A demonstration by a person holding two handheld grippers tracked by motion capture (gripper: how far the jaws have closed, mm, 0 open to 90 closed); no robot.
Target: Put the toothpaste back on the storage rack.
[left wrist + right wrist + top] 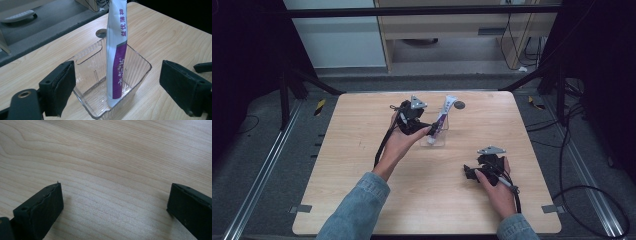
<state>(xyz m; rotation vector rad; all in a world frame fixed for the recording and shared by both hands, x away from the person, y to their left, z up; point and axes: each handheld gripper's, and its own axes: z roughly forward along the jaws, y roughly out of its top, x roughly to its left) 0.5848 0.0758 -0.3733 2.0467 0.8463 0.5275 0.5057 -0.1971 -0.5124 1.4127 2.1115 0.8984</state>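
Standing upright in a clear plastic bin (100,82), a white and purple tube (116,52) leans against the bin's near wall, between the parted jaws of the left gripper (117,87), which hold nothing and touch neither tube nor bin. Well apart on the wooden table (112,152), the right gripper (113,207) rests with its jaws spread wide over bare wood.

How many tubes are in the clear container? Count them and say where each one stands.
1. A single white-and-purple tube stands upright in the clear container, its bottom end at the near corner, leaning slightly. The see-through walls show nothing else inside.
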